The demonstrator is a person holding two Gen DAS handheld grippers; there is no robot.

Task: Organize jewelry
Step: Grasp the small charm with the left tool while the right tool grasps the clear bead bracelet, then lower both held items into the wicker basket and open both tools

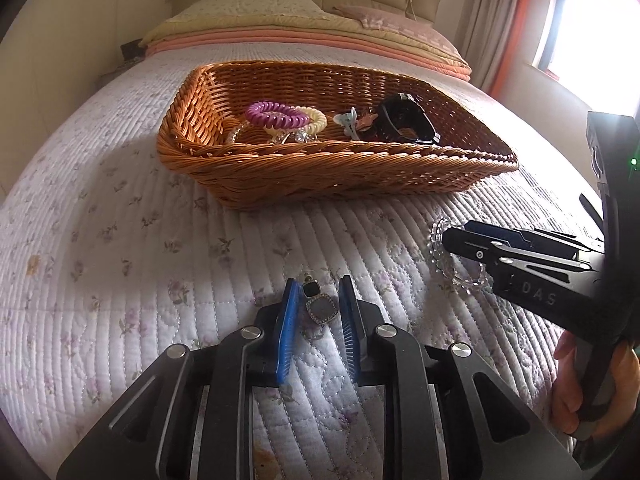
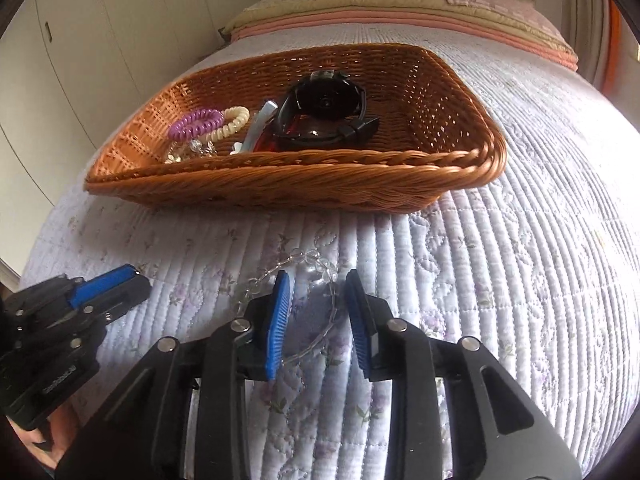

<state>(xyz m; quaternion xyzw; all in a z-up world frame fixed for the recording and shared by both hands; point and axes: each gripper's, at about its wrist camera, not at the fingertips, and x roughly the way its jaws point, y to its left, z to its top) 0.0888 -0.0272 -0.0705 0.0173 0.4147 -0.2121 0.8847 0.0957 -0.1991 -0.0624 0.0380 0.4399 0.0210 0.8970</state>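
quilted bed (image 1: pixel 120 240), bright window (image 1: pixel 592 20), wardrobe (image 2: pixel 120 20)

Home bedroom: quilted bed (image 1: pixel 120 240), pillows (image 1: pixel 256 4).

Woven wicker basket (image 1: pixel 328 184); quilted cloth bedspread (image 1: pixel 120 240); clear glassy bead bracelet (image 2: pixel 312 264).

Basket (image 1: pixel 336 184) sits mid-bed on the quilt (image 1: pixel 120 248), pillows (image 1: pixel 256 4) behind it at the head end. Inside: coil hair ties (image 1: pixel 276 114) toward its left, watch (image 1: pixel 406 120) to their right. In front of the basket, pendant (image 1: pixel 318 306) left, bead bracelet (image 2: pixel 304 264) right.
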